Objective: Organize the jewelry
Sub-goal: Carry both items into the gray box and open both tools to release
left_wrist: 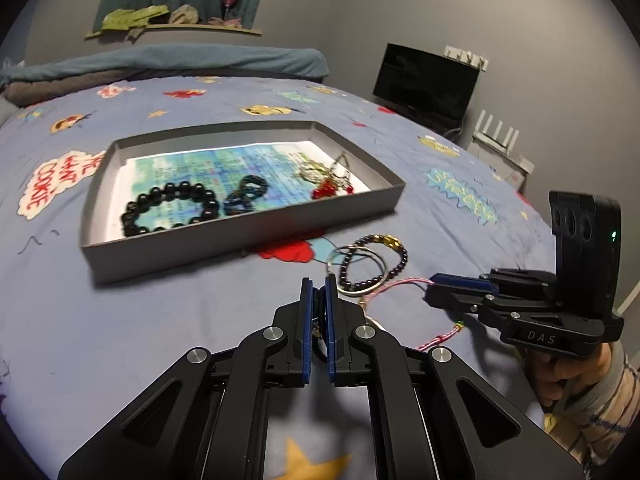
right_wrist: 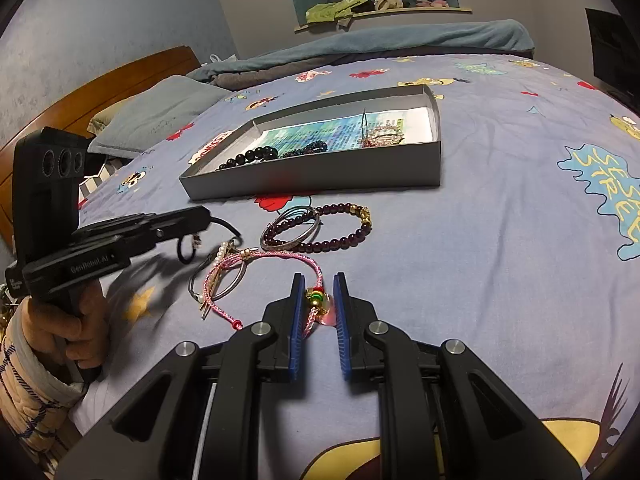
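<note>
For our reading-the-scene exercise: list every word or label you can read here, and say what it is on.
"DAS": right gripper body.
"GenRobot.AI": left gripper body.
"SESAME STREET": bedsheet.
"ME WANT COOKIE": bedsheet, left of the tray.
Tray's paper liner: print too small to read.

On my feed the right tool (left_wrist: 434, 286) has "DAS" stamped on its body, and the left tool (right_wrist: 200, 216) reads "GenRobot.AI" along its side. The bedsheet (right_wrist: 500, 240) has a "SESAME STREET" splash and a "ME WANT COOKIE" bubble (left_wrist: 52, 184).
</note>
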Demonstrator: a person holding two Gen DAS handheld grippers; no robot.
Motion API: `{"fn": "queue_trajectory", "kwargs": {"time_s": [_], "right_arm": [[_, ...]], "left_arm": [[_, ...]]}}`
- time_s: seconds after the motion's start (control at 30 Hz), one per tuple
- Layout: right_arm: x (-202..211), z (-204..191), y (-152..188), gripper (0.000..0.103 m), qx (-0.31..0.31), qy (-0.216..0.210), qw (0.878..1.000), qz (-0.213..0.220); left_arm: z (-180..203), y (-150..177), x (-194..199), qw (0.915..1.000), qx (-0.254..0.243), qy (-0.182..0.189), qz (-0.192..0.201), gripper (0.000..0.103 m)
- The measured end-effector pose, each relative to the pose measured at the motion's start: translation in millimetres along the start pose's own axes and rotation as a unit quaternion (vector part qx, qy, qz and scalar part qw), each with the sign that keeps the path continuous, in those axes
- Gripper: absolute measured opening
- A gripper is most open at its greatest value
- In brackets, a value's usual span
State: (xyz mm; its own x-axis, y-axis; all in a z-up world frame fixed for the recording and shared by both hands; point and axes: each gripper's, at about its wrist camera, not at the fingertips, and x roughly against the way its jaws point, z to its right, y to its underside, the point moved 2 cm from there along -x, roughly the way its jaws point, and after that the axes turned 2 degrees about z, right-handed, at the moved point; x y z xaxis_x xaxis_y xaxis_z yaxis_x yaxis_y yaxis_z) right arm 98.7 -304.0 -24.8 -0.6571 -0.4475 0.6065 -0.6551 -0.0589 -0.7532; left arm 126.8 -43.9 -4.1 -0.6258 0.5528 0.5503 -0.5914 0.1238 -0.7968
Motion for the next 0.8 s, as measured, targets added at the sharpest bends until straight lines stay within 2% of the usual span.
{"fn": "queue_trajectory", "kwargs": {"time_s": [0.4, 0.8], "right_arm": [[24, 0, -9, 0.01, -0.001, -0.004, 0.999, 0.05], [55, -5, -50, 0.01, 0.028, 0.009, 0.994, 0.101]], "left_arm": [[-35, -10, 27, 0.9983, 0.037, -0.032, 0.033, 0.006], [-31, -16, 26, 0.9983, 0.022, -0.041, 0.036, 0.006]]}}
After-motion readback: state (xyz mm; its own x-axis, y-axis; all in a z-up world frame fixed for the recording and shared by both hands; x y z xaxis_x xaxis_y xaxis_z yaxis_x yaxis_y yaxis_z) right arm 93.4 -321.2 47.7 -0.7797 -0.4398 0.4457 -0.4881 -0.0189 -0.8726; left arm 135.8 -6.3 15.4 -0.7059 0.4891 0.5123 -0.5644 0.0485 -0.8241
